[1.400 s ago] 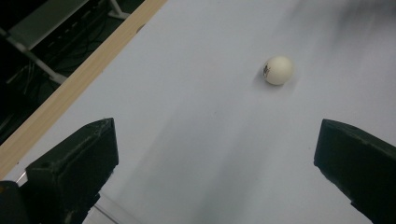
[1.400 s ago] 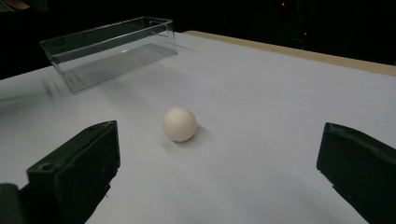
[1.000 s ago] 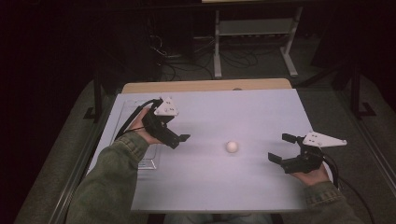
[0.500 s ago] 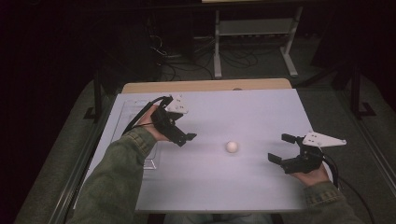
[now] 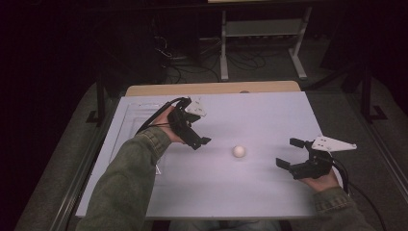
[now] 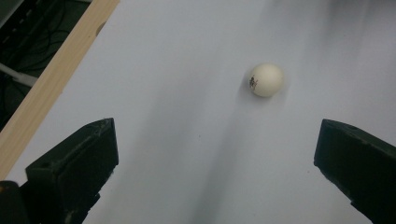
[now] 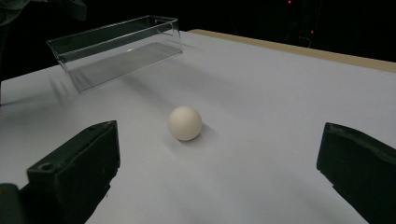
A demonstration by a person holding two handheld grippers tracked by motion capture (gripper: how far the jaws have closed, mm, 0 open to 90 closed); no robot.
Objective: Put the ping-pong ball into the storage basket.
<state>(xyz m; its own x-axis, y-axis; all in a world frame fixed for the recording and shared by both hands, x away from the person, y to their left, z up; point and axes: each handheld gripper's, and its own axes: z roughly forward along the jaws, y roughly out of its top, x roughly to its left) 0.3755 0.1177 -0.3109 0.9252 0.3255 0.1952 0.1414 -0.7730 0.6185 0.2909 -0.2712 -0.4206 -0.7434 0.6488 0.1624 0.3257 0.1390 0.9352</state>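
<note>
White sheeting covers the tabletop [image 5: 250, 192], a wooden strip along its far edge and a dark room with cables beyond. From the left: the left hand-held gripper [image 5: 199, 143], wide open and empty, the white ball [image 5: 238, 151] between, then the right hand-held gripper [image 5: 291, 153], equally open and empty. The right gripper view reveals a clear plastic tray [image 7: 112, 46] beyond the ball; the left gripper view shows the ball's dark mark.

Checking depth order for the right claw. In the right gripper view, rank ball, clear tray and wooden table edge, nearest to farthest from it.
1. Ball: on the white tabletop, straight ahead between the open jaws of the right claw.
2. Clear tray: farther back, toward the upper left of the view.
3. Wooden table edge: a tan strip along the far side, behind the tray's far end.
</note>
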